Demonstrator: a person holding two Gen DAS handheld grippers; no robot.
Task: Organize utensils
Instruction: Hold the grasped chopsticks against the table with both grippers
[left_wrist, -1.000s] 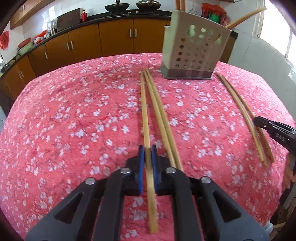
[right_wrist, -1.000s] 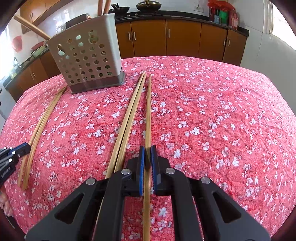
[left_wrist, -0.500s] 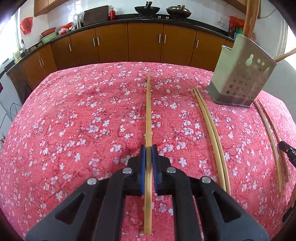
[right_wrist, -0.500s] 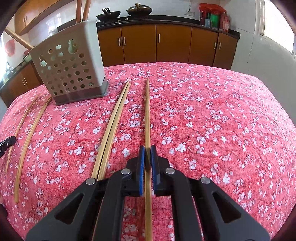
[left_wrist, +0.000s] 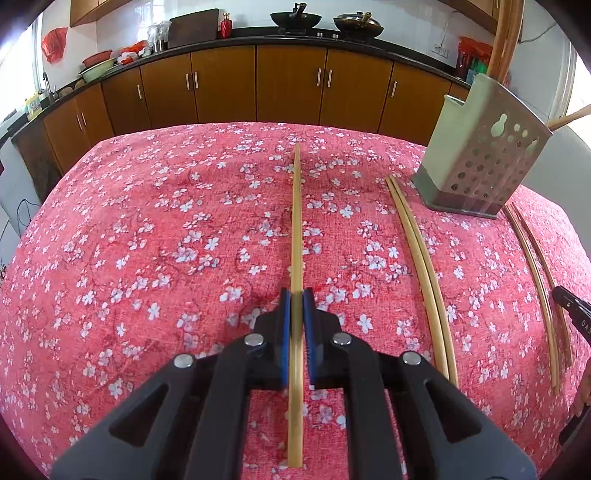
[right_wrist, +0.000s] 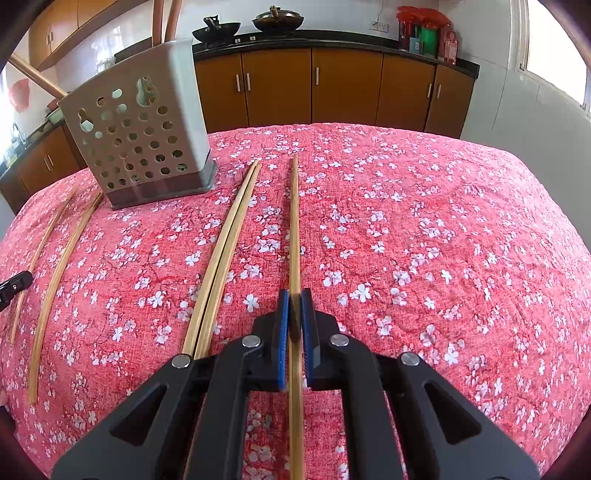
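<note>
Left gripper (left_wrist: 296, 295) clamped on chopstick (left_wrist: 296, 221); right gripper (right_wrist: 294, 295) clamped on second chopstick (right_wrist: 294, 221). Each stick runs straight ahead, near to far, low over cloth (right_wrist: 443, 240). Holder (right_wrist: 140, 133) stands far left of your right gripper, far right of left; right looks nearer. Tip stick upright before inserting.

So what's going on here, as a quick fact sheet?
Left gripper: shut on left chopstick
Right gripper: shut on right chopstick
Utensil holder: perforated, upright, sticks already poking out the top
Loose pair: lying side by side on the cloth near the holder
Two more chopsticks: lying slightly apart, on the holder's other side
Tablecloth: red, white blossoms
</note>
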